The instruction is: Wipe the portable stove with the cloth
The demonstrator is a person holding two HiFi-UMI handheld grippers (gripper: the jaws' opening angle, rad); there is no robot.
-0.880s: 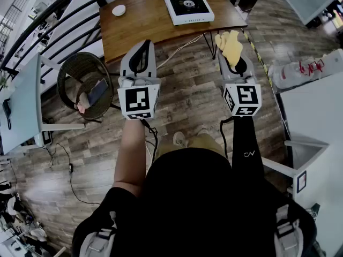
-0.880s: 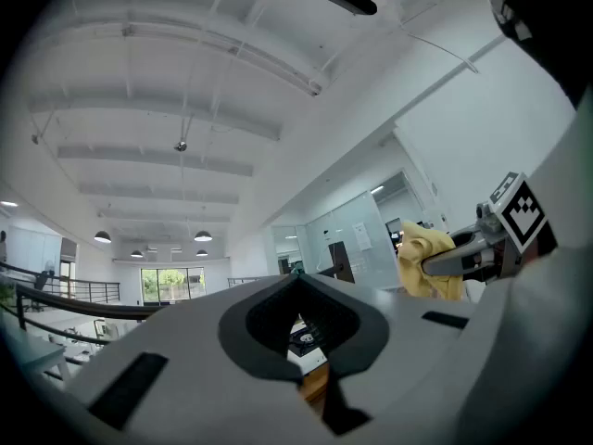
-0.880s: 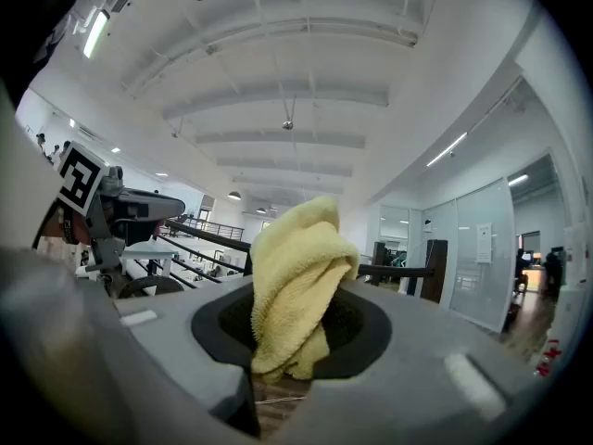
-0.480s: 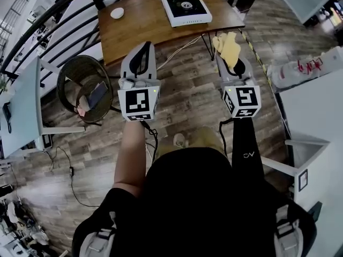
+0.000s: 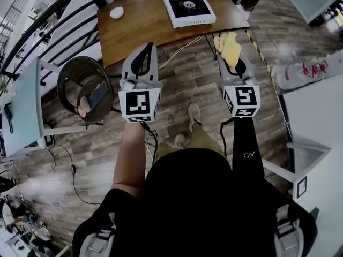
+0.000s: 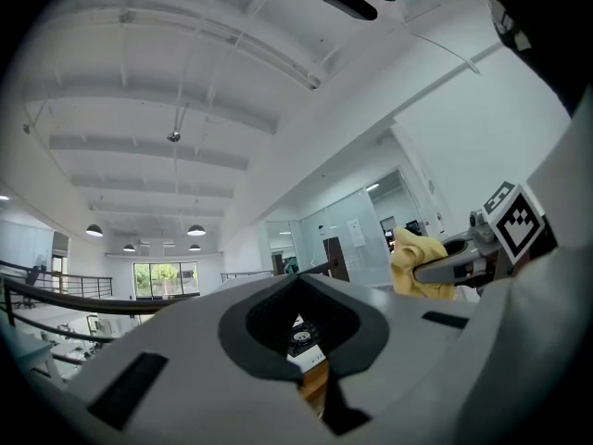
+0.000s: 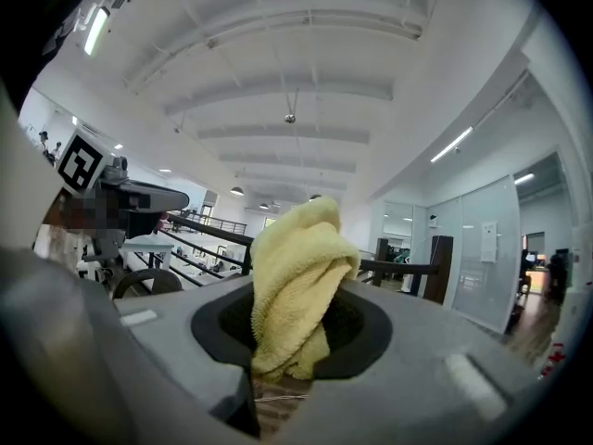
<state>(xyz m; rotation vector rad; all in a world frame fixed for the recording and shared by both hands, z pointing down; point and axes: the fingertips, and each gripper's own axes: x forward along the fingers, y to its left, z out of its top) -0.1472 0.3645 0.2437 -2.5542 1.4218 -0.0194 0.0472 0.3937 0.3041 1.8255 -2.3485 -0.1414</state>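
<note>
The portable stove (image 5: 188, 6), white with a black top and a round burner, sits at the far right of a wooden table (image 5: 139, 28) ahead of me. Both grippers hang in the air short of the table's near edge. My right gripper (image 5: 231, 58) is shut on a bunched yellow cloth (image 5: 229, 46), which fills its jaws in the right gripper view (image 7: 296, 286). The left gripper (image 5: 142, 50) is shut and holds nothing. Through the slit of its jaws, the left gripper view shows a bit of the stove (image 6: 301, 334), with the cloth (image 6: 419, 265) off to the right.
A small white round object (image 5: 117, 12) lies at the table's far left. A round wicker basket (image 5: 86, 87) stands on the wood floor to the left, beside a white desk (image 5: 19, 106). A white counter (image 5: 316, 111) is at the right. Black railings (image 5: 48, 31) run behind the table.
The person has stepped forward: a shoe now shows ahead on the floor. Both grippers keep their pose, and the cloth stays in the right one.
</note>
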